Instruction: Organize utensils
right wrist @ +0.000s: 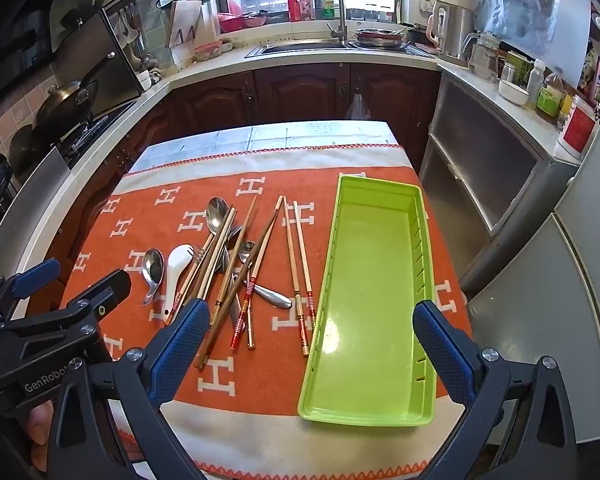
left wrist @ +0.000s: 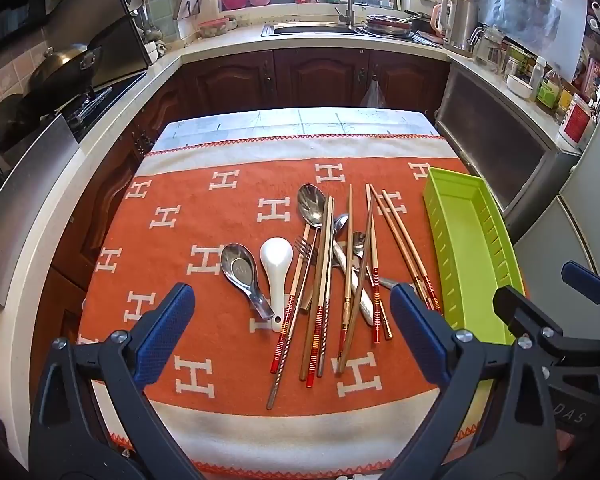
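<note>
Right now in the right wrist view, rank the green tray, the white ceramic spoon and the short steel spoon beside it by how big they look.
1. green tray
2. white ceramic spoon
3. short steel spoon, only slightly smaller

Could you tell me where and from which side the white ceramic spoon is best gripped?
Probably at the narrow handle of the white ceramic spoon, from above, gripper fingers closing across it. The handle points toward the near edge; a short steel spoon lies close alongside.
</note>
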The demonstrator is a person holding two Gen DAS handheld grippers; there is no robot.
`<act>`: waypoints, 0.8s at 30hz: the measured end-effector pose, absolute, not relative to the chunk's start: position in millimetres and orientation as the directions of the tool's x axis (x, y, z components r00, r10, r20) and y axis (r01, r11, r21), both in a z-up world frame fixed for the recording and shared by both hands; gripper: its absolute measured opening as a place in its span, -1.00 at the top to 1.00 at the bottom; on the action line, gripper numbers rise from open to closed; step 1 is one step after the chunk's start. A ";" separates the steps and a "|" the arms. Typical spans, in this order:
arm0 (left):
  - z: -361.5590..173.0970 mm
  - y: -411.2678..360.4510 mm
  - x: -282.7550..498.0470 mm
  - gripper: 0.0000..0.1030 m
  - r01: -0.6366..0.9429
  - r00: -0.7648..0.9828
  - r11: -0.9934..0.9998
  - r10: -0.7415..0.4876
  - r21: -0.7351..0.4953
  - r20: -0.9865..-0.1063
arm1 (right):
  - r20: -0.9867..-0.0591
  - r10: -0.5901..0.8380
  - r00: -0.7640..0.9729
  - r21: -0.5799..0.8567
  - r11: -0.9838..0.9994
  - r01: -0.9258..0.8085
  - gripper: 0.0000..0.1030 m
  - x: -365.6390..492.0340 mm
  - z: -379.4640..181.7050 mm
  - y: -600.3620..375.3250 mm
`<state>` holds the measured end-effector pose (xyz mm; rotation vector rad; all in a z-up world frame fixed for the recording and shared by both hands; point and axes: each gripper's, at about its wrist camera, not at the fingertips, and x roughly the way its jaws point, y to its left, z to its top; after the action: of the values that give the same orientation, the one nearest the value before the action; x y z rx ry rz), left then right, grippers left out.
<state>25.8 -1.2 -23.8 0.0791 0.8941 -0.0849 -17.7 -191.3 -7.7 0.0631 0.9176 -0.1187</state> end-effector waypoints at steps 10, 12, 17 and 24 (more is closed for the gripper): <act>-26.6 0.3 25.6 -0.88 0.103 0.617 0.994 -0.043 0.027 -0.786 | -0.789 -0.083 0.609 -0.005 0.992 0.129 -0.99 -17.9 -10.8 -189.1; -26.8 0.8 25.7 -0.88 0.103 0.616 0.994 -0.043 0.025 -0.787 | -0.792 -0.077 0.605 0.002 0.992 0.129 -1.00 -16.6 -5.4 -191.6; -26.7 1.3 25.7 -0.88 0.104 0.616 0.994 -0.044 0.025 -0.787 | -0.793 -0.074 0.605 0.006 0.992 0.129 -0.99 -15.5 -10.4 -191.3; -27.1 1.7 25.7 -0.88 0.103 0.615 0.994 -0.042 0.027 -0.787 | -0.796 -0.066 0.601 0.020 0.991 0.135 -1.00 -17.6 -15.3 -188.0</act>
<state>25.7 1.7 -27.1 0.0719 0.9047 -0.0840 -17.6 -188.0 -15.3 0.0806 0.9187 -0.1162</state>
